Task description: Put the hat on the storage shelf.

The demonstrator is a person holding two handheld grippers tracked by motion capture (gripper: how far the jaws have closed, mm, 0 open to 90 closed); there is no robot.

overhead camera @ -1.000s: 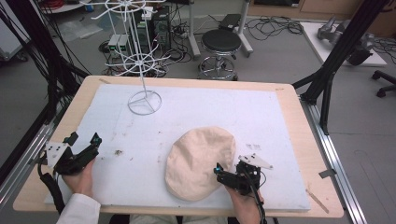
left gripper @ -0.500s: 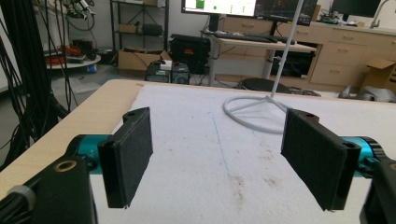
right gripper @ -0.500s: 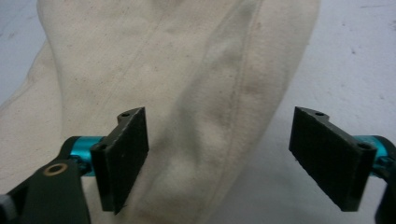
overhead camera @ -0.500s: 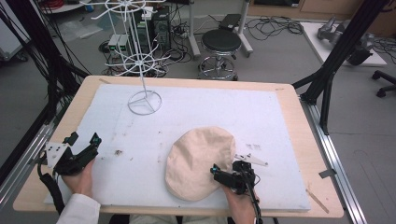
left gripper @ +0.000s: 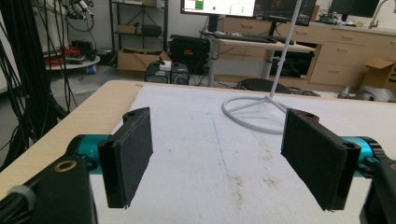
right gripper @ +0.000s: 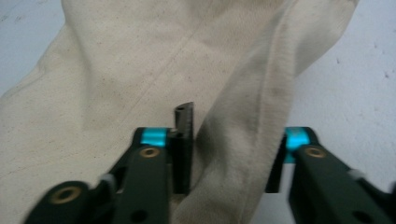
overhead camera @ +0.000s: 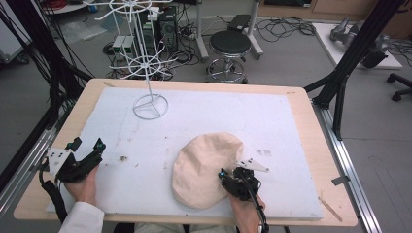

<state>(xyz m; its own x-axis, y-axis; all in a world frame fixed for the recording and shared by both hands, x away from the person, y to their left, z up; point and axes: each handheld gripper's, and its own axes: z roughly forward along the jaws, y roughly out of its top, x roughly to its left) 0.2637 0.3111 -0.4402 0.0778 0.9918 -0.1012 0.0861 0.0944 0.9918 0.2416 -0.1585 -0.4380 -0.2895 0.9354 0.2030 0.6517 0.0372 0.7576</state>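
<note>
hat [overhead camera: 206, 167]: a cream cloth cap, lies flat on the white mat [overhead camera: 194, 121] near the desk's front edge, right of the middle
hat's edge [right gripper: 243, 140]: a thick folded rim rises between the right gripper's jaws in the right gripper view
right gripper [overhead camera: 232, 178]: at the hat's front right side; its jaws have just been closing and now pinch the rim fold, one pad inside the fold, the other outside
risk, thin bite: the jaws seem to hold just the rim near their tips; on a lift the soft cloth may slide out and the hat may drop back on the mat
risk, sag: held at one side, the hat would likely hang limp and fold on itself, which would make it hard to place on the stand
risk, drag: a pull along the mat rather than up could crumple the hat toward the front edge
long axis: runs from the desk's front edge up and slightly right toward the back edge, an oval
pointing: the narrower end lies toward the front edge, the broader rounded end toward the back right; I cannot tell where the brim is
left gripper [overhead camera: 87, 154]: near the desk's front left corner, jaws spread wide, nothing between them, well apart from the hat
stand [overhead camera: 148, 73]: white wire rack, its ring base on the mat near the back left corner, well apart from the hat
</note>
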